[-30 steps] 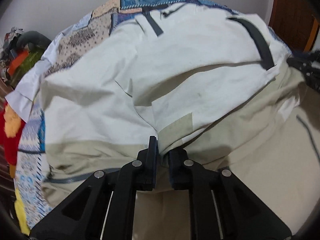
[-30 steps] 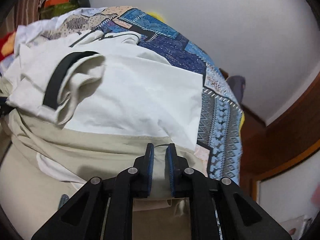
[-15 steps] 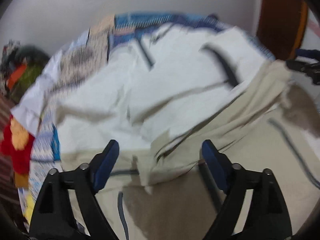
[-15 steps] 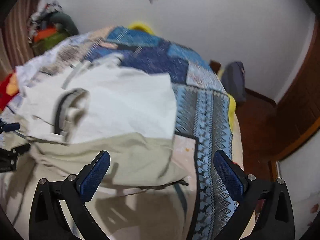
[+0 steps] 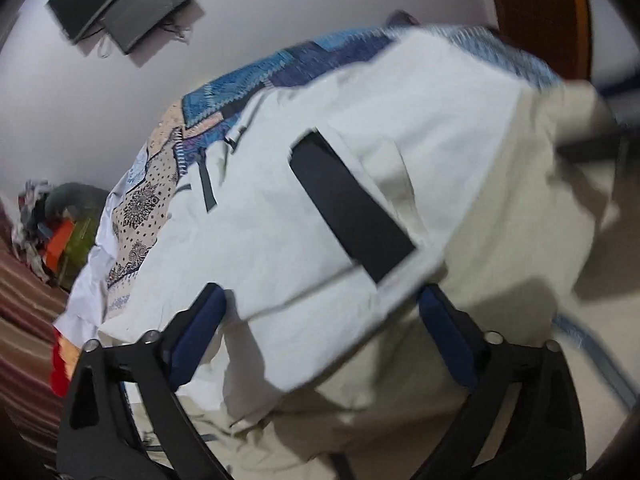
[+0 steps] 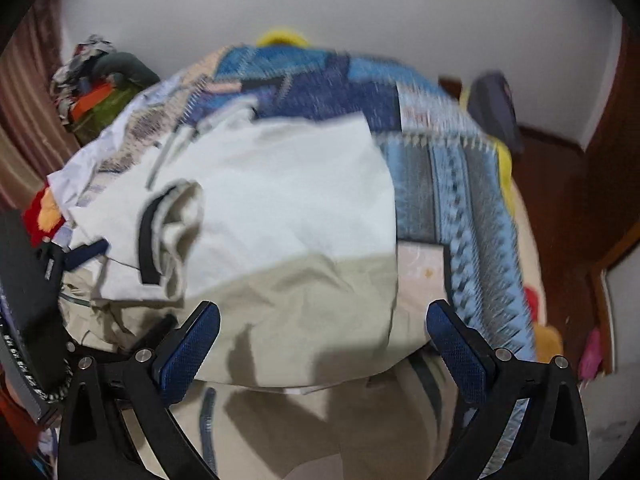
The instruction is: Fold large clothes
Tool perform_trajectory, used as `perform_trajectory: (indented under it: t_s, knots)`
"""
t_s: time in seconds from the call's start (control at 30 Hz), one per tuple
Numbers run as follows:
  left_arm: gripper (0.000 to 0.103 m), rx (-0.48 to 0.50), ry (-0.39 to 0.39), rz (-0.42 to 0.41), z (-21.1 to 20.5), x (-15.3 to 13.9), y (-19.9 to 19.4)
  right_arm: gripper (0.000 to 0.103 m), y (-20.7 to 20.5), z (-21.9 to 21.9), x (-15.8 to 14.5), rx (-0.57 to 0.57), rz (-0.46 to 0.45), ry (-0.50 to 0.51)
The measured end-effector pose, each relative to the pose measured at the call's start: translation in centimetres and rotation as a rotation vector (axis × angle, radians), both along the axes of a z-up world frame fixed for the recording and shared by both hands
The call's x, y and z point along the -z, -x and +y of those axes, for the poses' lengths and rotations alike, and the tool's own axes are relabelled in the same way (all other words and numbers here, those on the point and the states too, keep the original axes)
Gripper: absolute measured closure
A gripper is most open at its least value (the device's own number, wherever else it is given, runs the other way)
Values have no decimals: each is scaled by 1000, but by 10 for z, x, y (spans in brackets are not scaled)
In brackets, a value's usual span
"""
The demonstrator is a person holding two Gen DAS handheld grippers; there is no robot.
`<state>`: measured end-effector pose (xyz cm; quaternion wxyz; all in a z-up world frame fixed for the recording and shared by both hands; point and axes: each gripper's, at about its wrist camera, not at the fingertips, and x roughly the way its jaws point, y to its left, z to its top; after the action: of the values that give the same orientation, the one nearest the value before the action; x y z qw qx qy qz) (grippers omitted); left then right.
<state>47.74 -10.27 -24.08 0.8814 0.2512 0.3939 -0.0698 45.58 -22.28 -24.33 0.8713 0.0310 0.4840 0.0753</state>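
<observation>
Fold just laid: both tongs, left [image 5: 322, 312] and right [image 6: 322, 326], spread and empty above the white-and-beige cotton garment [image 6: 280, 208] on the patchwork-quilted bed [image 6: 460, 184]; next, regrip an edge.

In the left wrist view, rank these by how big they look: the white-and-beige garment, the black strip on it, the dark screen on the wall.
1. White-and-beige garment, by far the largest; it fills most of the view.
2 and 3. Black strip and dark screen look alike in size; the strip lies much nearer the camera, so no ranking between them.

No readable text, label, brand or number shows in either view.
</observation>
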Motion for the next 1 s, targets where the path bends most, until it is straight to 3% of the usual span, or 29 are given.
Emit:
perform_trajectory:
  t_s: [0.03, 0.07, 0.13, 0.2, 0.43, 0.6, 0.7, 0.8, 0.9, 1.0]
  knots:
    - [26, -18, 22, -22, 2, -5, 0, 0, -4, -1, 10, 5, 32, 5]
    - [34, -47, 11, -56, 3, -9, -1, 0, -6, -1, 18, 7, 52, 16]
    - [68, -93, -32, -101, 7, -15, -4, 0, -6, 2, 30, -1, 41, 50]
    - [79, -129, -16, -105, 20, -23, -9, 0, -3, 8, 31, -9, 19, 86]
    - [83, -268, 213, -160, 123, -86, -4, 0, -2, 9, 33, -34, 32, 110]
    - [84, -337, 330, -154, 198, -107, 10, 0, -5, 11, 30, -18, 56, 116]
    - [84, -339, 373, -147, 230, -103, 22, 0, -1, 14, 20, 9, 70, 88]
    - [83, -334, 410, -101, 251, -83, 32, 0, 10, 30, -2, -43, 8, 73]
    - [82, -348, 398, -48, 260, -56, 37, 0, 18, 56, -16, -105, -55, 140]
    - [76, -379, 416, 71, 274, -18, 35, 0, 17, 81, -5, -160, -51, 242]
